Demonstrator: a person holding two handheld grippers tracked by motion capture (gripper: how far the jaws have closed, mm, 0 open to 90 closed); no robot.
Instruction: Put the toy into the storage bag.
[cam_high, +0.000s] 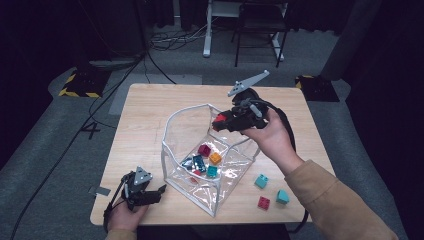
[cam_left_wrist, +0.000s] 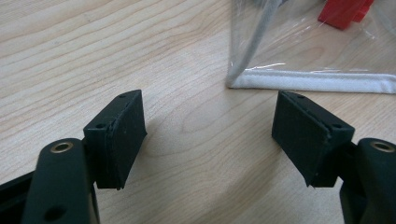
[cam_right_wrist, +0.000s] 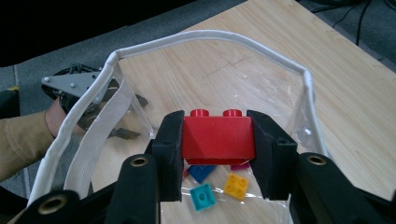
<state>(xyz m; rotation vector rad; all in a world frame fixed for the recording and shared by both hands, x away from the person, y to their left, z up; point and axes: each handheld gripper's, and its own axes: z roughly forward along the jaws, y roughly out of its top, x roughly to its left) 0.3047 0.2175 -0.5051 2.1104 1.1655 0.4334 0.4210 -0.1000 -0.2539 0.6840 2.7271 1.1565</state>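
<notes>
Red brick clamped between the jaws of the right hand-held gripper, held above the open mouth of the clear bag. Several bricks already lie inside. Step in hand, by my reading: dropping this one in. Next move calls for opening the jaws once inside the rim. Left hand-held gripper rests on the tabletop beside the bag's corner, jaws apart, empty. Three loose bricks wait outside.

The tabletop is bright, but the room around it is very dark. Light comes from above and makes small soft shadows. The clear bag has little white shiny spots. In the gripper views the wood looks sharp, while the near black parts at the bottom look a bit blurry.
</notes>
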